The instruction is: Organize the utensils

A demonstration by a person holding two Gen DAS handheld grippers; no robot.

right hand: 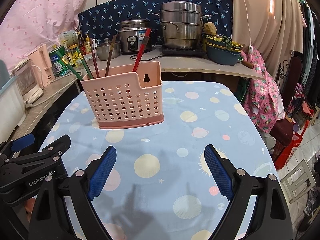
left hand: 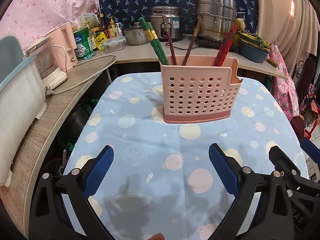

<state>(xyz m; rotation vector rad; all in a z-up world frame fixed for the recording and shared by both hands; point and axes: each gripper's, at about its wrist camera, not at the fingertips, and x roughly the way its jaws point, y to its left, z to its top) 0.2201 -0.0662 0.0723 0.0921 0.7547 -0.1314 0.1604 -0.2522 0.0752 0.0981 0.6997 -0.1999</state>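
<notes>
A pink perforated utensil holder (left hand: 197, 96) stands upright on the blue planet-print tablecloth (left hand: 150, 144); it also shows in the right wrist view (right hand: 124, 102). In it stand green chopsticks (left hand: 155, 40), dark brown chopsticks (left hand: 170, 40) and red chopsticks (left hand: 225, 47). The right view shows the green (right hand: 84, 66), brown (right hand: 110, 54) and red chopsticks (right hand: 143, 48) too. My left gripper (left hand: 161, 150) is open and empty, low over the cloth in front of the holder. My right gripper (right hand: 160, 150) is open and empty beside it; the left gripper's body (right hand: 34, 160) shows at its left.
A counter behind the table carries a rice cooker (left hand: 168, 23), a steel steamer pot (left hand: 216, 20), bottles and a blue basin (left hand: 253, 50). A side shelf at left holds a pink kettle (left hand: 64, 44) and a cord. A pink garment (right hand: 262, 102) hangs at right.
</notes>
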